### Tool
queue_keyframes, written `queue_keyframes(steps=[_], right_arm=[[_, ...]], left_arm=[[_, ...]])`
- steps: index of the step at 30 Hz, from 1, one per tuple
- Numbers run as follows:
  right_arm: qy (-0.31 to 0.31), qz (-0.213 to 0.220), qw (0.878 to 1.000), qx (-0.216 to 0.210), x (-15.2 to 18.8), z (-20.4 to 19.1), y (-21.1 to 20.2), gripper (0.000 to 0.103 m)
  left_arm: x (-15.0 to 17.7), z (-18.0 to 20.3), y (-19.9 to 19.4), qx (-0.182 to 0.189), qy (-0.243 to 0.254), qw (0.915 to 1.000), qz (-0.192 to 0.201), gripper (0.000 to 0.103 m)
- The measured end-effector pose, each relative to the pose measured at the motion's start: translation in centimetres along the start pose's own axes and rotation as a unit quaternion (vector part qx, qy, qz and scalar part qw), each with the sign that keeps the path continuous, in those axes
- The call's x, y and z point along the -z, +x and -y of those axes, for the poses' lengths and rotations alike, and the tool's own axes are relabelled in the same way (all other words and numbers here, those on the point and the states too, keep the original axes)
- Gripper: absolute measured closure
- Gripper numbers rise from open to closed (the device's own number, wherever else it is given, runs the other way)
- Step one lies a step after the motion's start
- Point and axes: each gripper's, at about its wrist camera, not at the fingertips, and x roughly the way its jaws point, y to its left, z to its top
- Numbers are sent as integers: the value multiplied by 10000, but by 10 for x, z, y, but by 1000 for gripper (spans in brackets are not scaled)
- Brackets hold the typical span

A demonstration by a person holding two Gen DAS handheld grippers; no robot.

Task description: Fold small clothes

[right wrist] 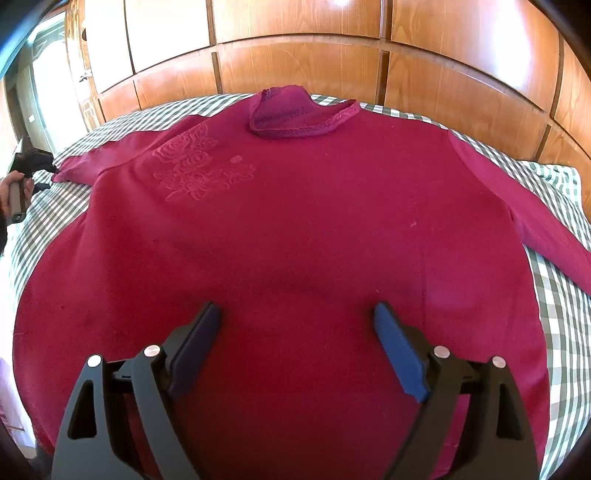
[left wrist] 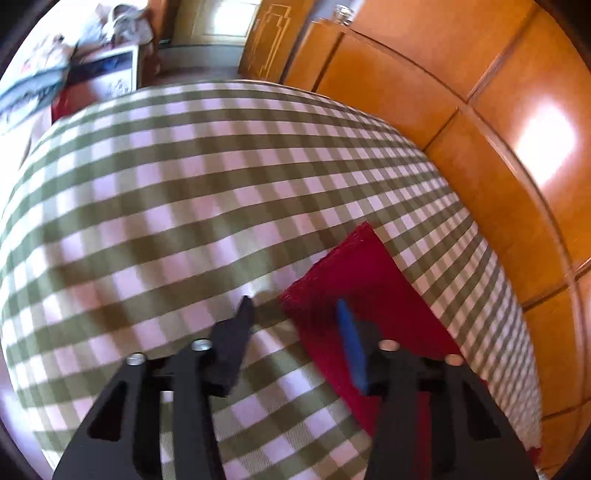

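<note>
A dark red sweater (right wrist: pixel 295 221) lies flat, front up, on a green-and-white checked bedcover (right wrist: pixel 554 295). Its collar (right wrist: pixel 303 114) points to the far side, and embroidered roses (right wrist: pixel 195 166) mark the chest. My right gripper (right wrist: pixel 297 314) hovers open over the sweater's lower body with nothing between its fingers. In the left wrist view, the end of one sleeve (left wrist: pixel 369 288) lies on the checked bedcover (left wrist: pixel 184 203). My left gripper (left wrist: pixel 295 314) stands open just over the sleeve's corner, the blue finger (left wrist: pixel 349 332) above the red cloth. In the right wrist view the left gripper (right wrist: pixel 33 162) is at the far left, by that sleeve's tip.
Wooden wardrobe panels (right wrist: pixel 332 55) run close behind the bed's far side. A pile of clothes and boxes (left wrist: pixel 92 55) sits beyond the bed's far left corner, next to a bright doorway (left wrist: pixel 229 22). A person's hand (right wrist: pixel 7 192) holds the left gripper's handle.
</note>
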Motion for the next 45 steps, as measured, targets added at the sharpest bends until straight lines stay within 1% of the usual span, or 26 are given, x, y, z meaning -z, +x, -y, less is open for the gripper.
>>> queue_keyframes(steps=[1,2,3,6,8,9,12,14,16,19,21,23,25,27,28,29,31,33,35,38,39,40,41,42,44,45], right_arm=[[-3,-1,10000,1,0,0,0,17],[-2,0,10000,-1,0,0,0,17],[-3,1,10000,0,0,0,0,17],[4,13,10000,5,0,0,0,17],[12,27,10000,-2,1,1,0,17],[13,30,10000,-11,1,1,0,17],[23,41,10000,-42,2,2,0,17],[27,49,10000,-57,2,3,-1,17],[26,61,10000,-73,3,4,-1,17],[45,89,9999,-114,4,5,-2,17],[53,102,9998,-140,4,6,-2,17],[62,111,9998,-177,4,8,-1,16],[91,107,9996,-236,4,9,-2,16],[128,93,9994,-311,3,11,-3,16],[158,70,9992,-366,2,13,-5,17],[196,36,9989,-421,0,15,-8,18],[372,20,9978,-543,-3,28,-20,28],[786,241,9954,-499,-4,58,-41,31],[1420,457,9879,-432,-2,104,-60,34],[2606,673,9630,-173,15,189,-82,36],[3070,698,9491,-20,26,225,-87,37],[3442,705,9362,108,37,251,-90,39],[3850,710,9199,212,49,277,-93,41],[4327,750,8980,257,64,307,-96,41],[4979,923,8607,526,88,354,-104,41],[5137,963,8503,623,93,367,-106,41]], left_arm=[[-1,3,3,-54,50,10000,-6,82],[-1,4,4,-70,86,9999,-38,94],[-1,6,2,-157,130,9998,10,94],[2,3,-26,-261,57,9984,493,96],[6,-4,-39,-395,11,9975,593,96],[8,-11,-39,-598,6,9966,570,96],[17,-28,-19,-1065,63,9940,242,96],[20,-23,-15,-1178,278,9921,317,95],[20,-12,-15,-1455,444,9880,266,95],[15,-14,-33,-1340,-49,9907,241,94],[20,-4,-51,-1277,49,9908,445,94],[31,14,-71,-1089,377,9915,610,94],[55,38,-93,-569,780,9931,670,94],[91,67,-111,50,1185,9915,533,94],[114,84,-119,377,1398,9886,420,94],[129,96,-123,568,1543,9858,348,94],[179,134,-136,1099,2041,9727,136,94],[226,165,-147,1473,2487,9573,-27,94],[281,198,-161,1802,2999,9366,-177,94],[334,229,-170,1957,3597,9117,-327,94],[349,236,-171,1961,3784,9039,-374,94],[357,241,-170,1935,3908,8991,-389,94],[366,246,-169,1871,4050,8941,-386,94],[376,250,-168,1807,4170,8899,-401,94],[385,254,-161,1747,4243,8870,-516,94],[387,255,-157,1671,4262,8873,-556,94]])
